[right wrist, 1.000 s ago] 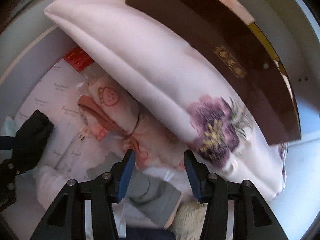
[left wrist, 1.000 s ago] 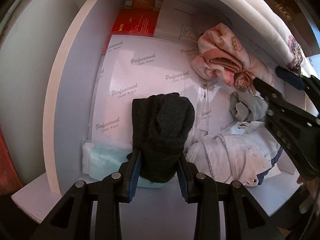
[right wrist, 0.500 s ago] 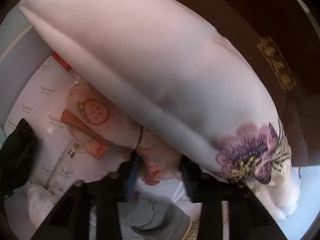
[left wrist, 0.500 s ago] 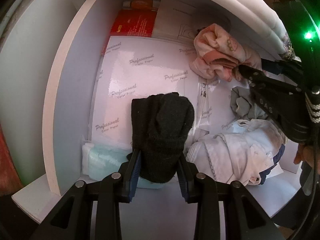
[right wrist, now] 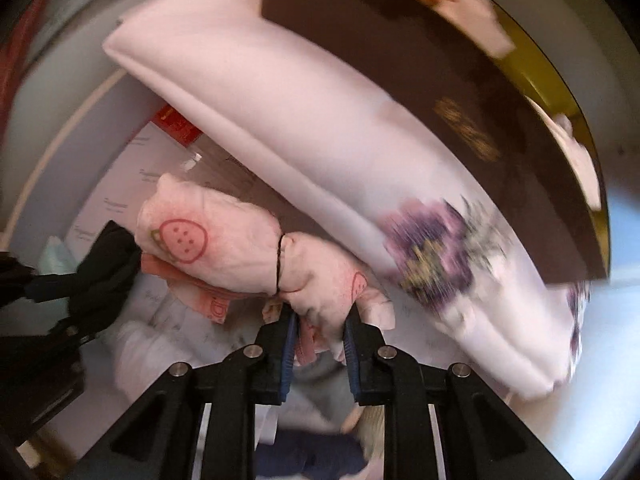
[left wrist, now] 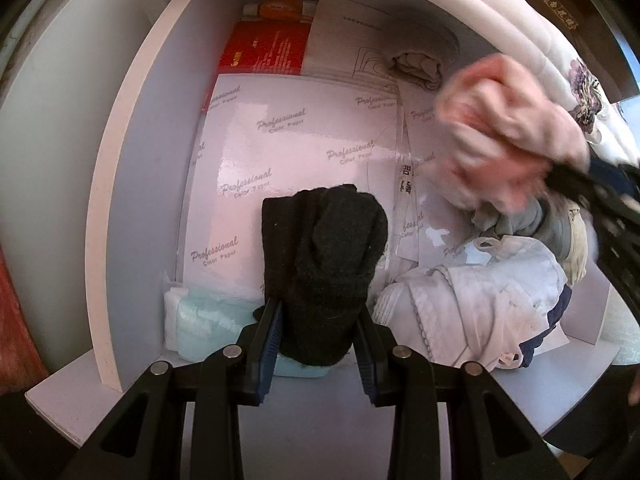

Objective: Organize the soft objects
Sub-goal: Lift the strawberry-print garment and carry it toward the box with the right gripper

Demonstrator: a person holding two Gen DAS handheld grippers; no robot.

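My left gripper (left wrist: pixel 318 344) points down into a white compartment and is shut on a rolled black sock (left wrist: pixel 324 264), which shows again at the left of the right wrist view as the black sock (right wrist: pixel 106 272). My right gripper (right wrist: pixel 320 344) has its jaws closing on the tied end of a pink strawberry-print cloth bundle (right wrist: pixel 224 252), and the pads press on it. In the left wrist view that pink bundle (left wrist: pixel 508 140) hangs blurred above the pile at the right, with the right gripper's black fingers (left wrist: pixel 592 196) beside it.
Glossy paper packs (left wrist: pixel 288 168) line the compartment floor, with a red pack (left wrist: pixel 264 48) at the back. A white garment pile (left wrist: pixel 480 292), a grey cloth (left wrist: pixel 516 220) and a pale blue pad (left wrist: pixel 204 316) lie around. A folded floral quilt (right wrist: pixel 360 168) and a dark board (right wrist: pixel 440 92) overhang.
The right gripper closed on the pink bundle's tied end and lifted it off the paper packs. A grey cloth behind it came into view. The left gripper stayed still with the sock.
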